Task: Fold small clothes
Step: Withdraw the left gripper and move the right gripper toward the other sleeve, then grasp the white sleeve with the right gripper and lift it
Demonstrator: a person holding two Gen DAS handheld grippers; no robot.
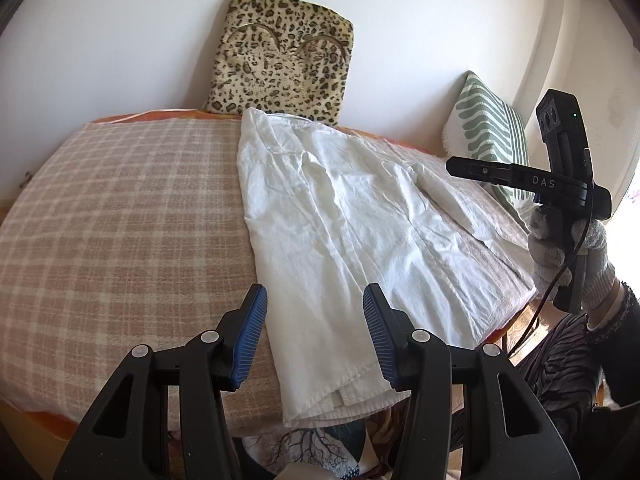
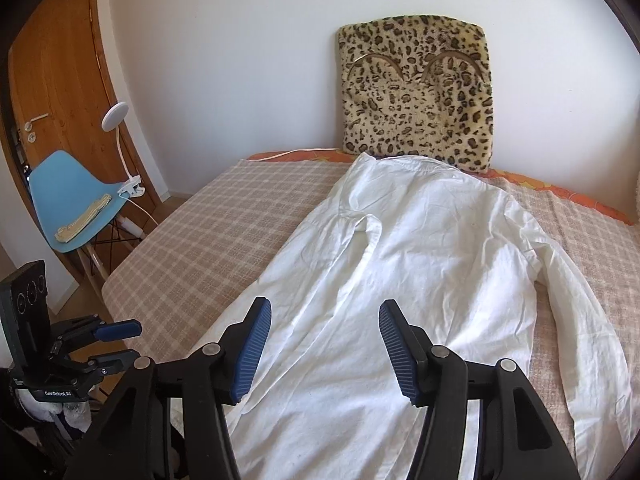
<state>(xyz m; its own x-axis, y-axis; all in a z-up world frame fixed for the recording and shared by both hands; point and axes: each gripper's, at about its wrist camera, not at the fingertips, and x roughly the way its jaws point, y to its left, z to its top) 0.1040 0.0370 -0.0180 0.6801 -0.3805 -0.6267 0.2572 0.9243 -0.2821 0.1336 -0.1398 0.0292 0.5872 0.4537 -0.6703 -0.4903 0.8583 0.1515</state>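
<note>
A white long-sleeved shirt lies flat on the checked bed cover, collar toward the wall. One side is folded inward over the body; the right sleeve lies stretched along the right side. My left gripper is open and empty, hovering over the shirt's hem near the bed's front edge. My right gripper is open and empty above the shirt's lower body. The right gripper also shows in the left wrist view, held up at the right, and the left gripper shows at the lower left of the right wrist view.
A leopard-print cushion leans on the wall behind the collar. A green striped pillow sits at the bed's right end. A blue chair with a clip lamp stands beside a wooden door to the left.
</note>
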